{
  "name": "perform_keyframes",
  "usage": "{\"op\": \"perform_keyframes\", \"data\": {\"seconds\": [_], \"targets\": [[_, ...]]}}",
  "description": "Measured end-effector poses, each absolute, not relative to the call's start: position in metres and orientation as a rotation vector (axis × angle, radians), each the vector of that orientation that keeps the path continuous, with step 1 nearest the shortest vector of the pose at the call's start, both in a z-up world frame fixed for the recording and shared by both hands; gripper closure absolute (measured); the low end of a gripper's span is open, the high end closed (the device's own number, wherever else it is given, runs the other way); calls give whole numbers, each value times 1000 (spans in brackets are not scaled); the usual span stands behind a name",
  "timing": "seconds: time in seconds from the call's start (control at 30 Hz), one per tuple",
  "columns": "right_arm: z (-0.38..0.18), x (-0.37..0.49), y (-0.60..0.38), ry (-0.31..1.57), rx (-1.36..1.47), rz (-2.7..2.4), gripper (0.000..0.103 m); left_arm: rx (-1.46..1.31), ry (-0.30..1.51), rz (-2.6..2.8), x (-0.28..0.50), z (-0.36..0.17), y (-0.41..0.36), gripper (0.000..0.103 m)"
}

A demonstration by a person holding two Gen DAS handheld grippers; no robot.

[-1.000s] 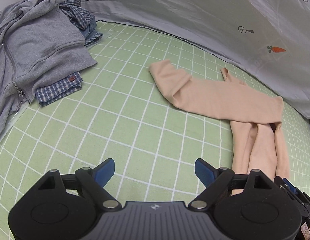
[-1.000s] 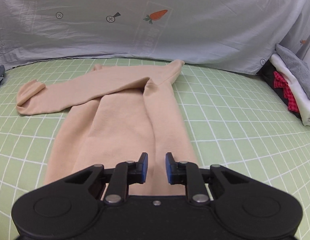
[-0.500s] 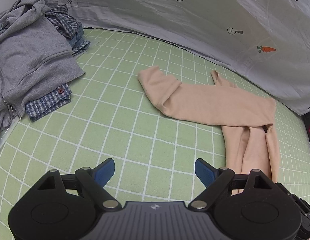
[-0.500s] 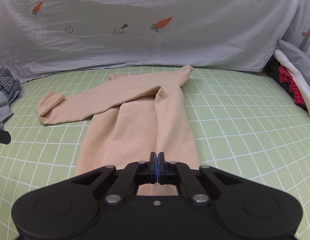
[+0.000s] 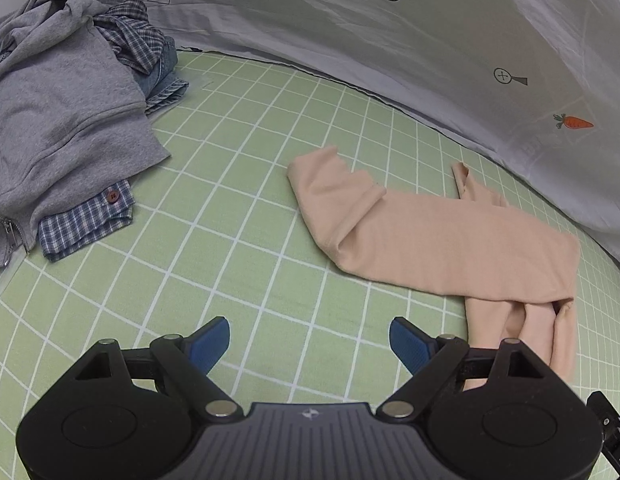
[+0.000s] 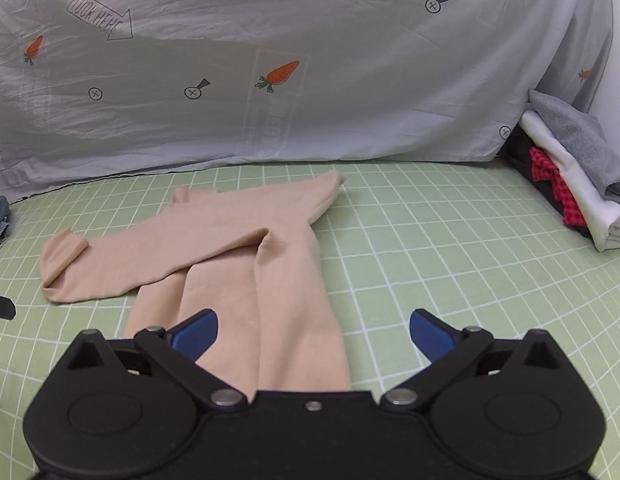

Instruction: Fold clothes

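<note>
Grey hoodie (image 5: pixel 57 120) heaped over plaid shirts at far left of green gridded mat (image 5: pixel 229 240). Left gripper (image 5: pixel 310 340): jaws spread wide, empty, above bare mat. Beige garment (image 6: pixel 237 240) lies flat mid-mat, one part folded across. Right gripper (image 6: pixel 314 328): jaws wide apart, holding nothing, over its near end. Folded stack (image 6: pixel 570 176) far right.

A plain peach knit garment (image 6: pixel 229 236) lies on a light green mat with a white grid (image 6: pixel 450 248). The pale grey backdrop sheet (image 6: pixel 310 60) carries orange carrots. The heather-grey zip hoodie (image 5: pixel 57 120) covers a blue-and-white checked shirt (image 5: pixel 85 224).
</note>
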State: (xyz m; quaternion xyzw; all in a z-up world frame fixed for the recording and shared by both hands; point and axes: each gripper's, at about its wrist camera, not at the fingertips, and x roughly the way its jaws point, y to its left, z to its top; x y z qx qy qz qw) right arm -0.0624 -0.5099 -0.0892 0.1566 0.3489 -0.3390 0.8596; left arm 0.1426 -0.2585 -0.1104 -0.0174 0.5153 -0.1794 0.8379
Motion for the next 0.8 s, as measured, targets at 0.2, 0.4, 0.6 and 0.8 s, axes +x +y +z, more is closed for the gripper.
{"op": "perform_keyframes", "data": {"seconds": [0.2, 0.4, 0.6, 0.8], "targets": [[-92, -46, -547, 717, 344, -750, 0, -9, 1088, -344, 183, -127, -285, 16], [-111, -24, -577, 741, 380, -821, 0, 28, 1042, -345, 205, -135, -302, 31], [-117, -20, -589, 748, 404, -878, 0, 80, 1024, -379, 211, -143, -313, 59], [-117, -26, -587, 745, 429, -911, 0, 121, 997, -429, 209, -144, -323, 99]]}}
